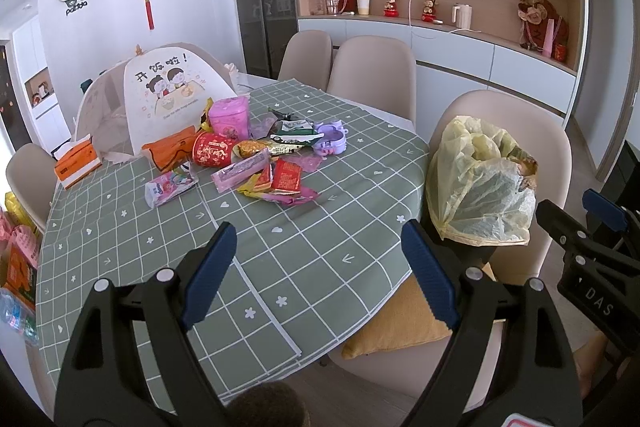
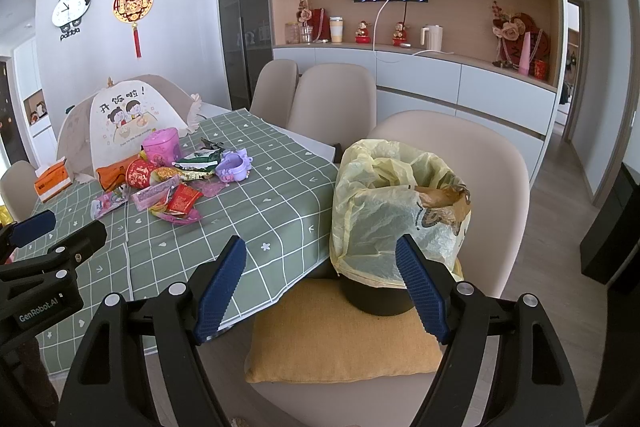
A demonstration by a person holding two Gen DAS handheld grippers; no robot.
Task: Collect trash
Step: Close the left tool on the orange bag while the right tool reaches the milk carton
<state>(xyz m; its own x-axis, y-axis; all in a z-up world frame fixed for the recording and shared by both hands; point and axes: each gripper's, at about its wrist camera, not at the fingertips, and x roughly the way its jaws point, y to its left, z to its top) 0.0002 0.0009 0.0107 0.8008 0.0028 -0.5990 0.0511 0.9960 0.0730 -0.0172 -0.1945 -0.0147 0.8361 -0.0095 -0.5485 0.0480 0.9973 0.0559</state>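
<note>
trash pile (image 1: 256,163) sits mid-table on the green check cloth (image 1: 304,239): red wrapper (image 1: 286,177), pink packet (image 1: 240,171), red tin (image 1: 212,149), pink tub (image 1: 229,117), purple case (image 1: 330,139), all touching or overlapping. yellow-lined bin (image 2: 396,211) stands on a mustard cushion (image 2: 340,331) on the near-right chair, just off the table edge.

left gripper (image 1: 316,275) hangs spread wide w/ nothing in it, near side of the table, well short of the pile. right gripper (image 2: 324,291) likewise agape and empty, aimed at the bin.

risks imo: wrappers are thin and flat, so pads could slide off or pinch the cloth and drag the lot. bin looks perched on a soft cushion; a knock might tip it. liner mouth sags, so a drop may miss.

around: food cover (image 1: 176,99) and tissue box (image 1: 76,163) far left, not trash prob. chairs beyond. nothing blocks the reach.
</note>
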